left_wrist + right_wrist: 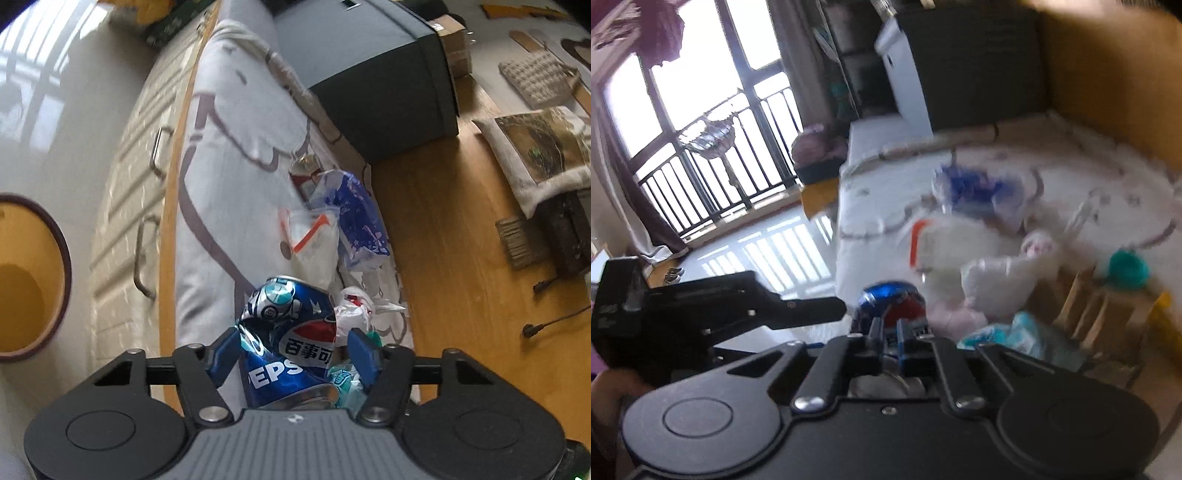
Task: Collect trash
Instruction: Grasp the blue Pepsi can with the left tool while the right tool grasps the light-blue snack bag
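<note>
- A pale printed cushion (236, 155) runs from the top centre of the left wrist view down to the bottom; a dark box (388, 85) stands at its upper right, a wood floor (443, 240) to its right
- A blue-and-white plastic bag (360, 218) and a clear wrapper with orange stripes (314, 236) lie mid-frame on the cushion; a crumpled white bag (356, 310) sits just below them
- A dented blue Pepsi can (291, 339) lies at lower centre, between the blue fingers (221, 358) of the left gripper (291, 354); both pads press its sides
- The right gripper (890, 334), lower centre of its blurred view, has its jaws closed together just before the can; whether they pinch anything I cannot tell
</note>
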`<control>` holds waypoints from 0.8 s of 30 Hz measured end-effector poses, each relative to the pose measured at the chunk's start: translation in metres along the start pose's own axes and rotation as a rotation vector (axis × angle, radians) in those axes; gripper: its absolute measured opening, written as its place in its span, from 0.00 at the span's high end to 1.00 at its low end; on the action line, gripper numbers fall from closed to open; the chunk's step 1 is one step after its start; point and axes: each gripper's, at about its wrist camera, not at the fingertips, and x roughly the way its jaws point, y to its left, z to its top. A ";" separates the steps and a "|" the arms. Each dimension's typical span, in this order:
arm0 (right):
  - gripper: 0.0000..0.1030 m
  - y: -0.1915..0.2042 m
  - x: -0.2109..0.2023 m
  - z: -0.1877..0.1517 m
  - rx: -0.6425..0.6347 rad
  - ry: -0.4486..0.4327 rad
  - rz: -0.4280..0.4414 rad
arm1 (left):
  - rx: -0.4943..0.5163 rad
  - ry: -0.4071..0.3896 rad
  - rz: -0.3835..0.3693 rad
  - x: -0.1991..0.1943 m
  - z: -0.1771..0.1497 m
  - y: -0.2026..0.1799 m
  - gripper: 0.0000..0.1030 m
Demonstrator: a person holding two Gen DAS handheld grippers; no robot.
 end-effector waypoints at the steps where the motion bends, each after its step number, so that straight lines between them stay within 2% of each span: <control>1: 0.96 -0.004 0.005 -0.002 0.019 0.015 -0.002 | 0.000 0.006 0.005 0.003 0.001 0.002 0.39; 7: 0.99 -0.020 0.022 -0.014 0.053 0.062 -0.030 | 0.021 0.043 0.031 0.023 0.005 0.003 0.39; 13: 1.00 -0.029 0.019 -0.020 0.040 0.057 -0.029 | 0.100 0.097 0.041 0.039 0.003 -0.007 0.44; 16: 1.00 -0.031 0.021 -0.022 0.019 0.062 -0.041 | 0.134 0.160 0.038 0.048 0.001 -0.016 0.51; 19: 0.99 -0.034 0.018 -0.029 0.022 0.053 -0.026 | 0.173 0.230 0.044 0.061 -0.006 -0.024 0.52; 24: 0.99 -0.033 -0.002 -0.033 0.009 0.032 -0.026 | 0.196 0.217 0.074 0.064 -0.010 -0.030 0.55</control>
